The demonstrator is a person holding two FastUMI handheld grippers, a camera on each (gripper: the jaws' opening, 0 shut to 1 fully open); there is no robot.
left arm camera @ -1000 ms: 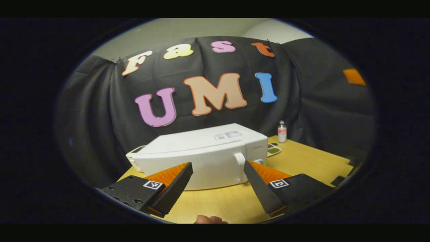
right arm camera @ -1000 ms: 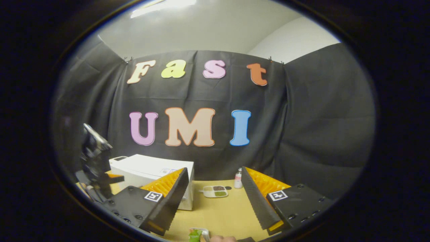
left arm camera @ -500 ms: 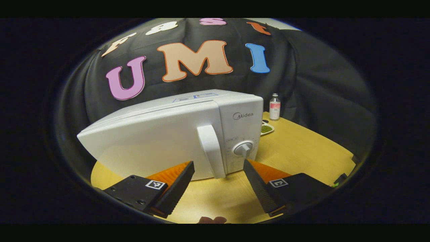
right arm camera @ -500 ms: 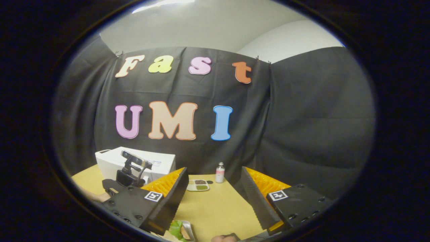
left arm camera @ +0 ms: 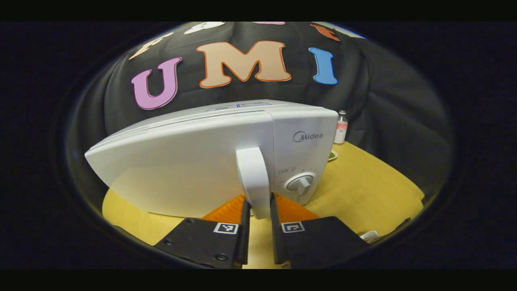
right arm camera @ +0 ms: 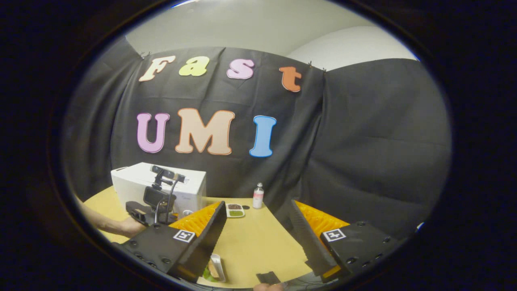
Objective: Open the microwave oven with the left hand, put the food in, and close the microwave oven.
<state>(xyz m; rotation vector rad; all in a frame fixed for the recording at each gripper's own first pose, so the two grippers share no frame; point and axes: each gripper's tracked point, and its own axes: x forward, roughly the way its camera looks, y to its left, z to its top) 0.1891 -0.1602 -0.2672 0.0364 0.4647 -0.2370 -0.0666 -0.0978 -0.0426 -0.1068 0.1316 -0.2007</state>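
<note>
A white microwave oven (left arm camera: 194,161) stands on the wooden table (left arm camera: 363,182), its door closed. My left gripper (left arm camera: 258,216) is shut on the lower end of the vertical door handle (left arm camera: 253,178), one finger on each side. In the right gripper view the microwave oven (right arm camera: 159,184) sits at the far left with the left gripper (right arm camera: 155,202) and a hand in front of it. My right gripper (right arm camera: 258,238) hangs open above the table. A tray of food (right arm camera: 214,268) with green leaves lies just under its left finger, partly hidden.
A small bottle (right arm camera: 257,196) and a divided dish (right arm camera: 235,210) with brown and green contents stand near the back wall, right of the microwave. A small dark object (right arm camera: 268,278) lies at the table's near edge. The control knob (left arm camera: 299,185) is right of the handle.
My left gripper moved forward to the handle and shut on it. The right gripper view shifted slightly; the food tray now sits further into view under the left finger.
</note>
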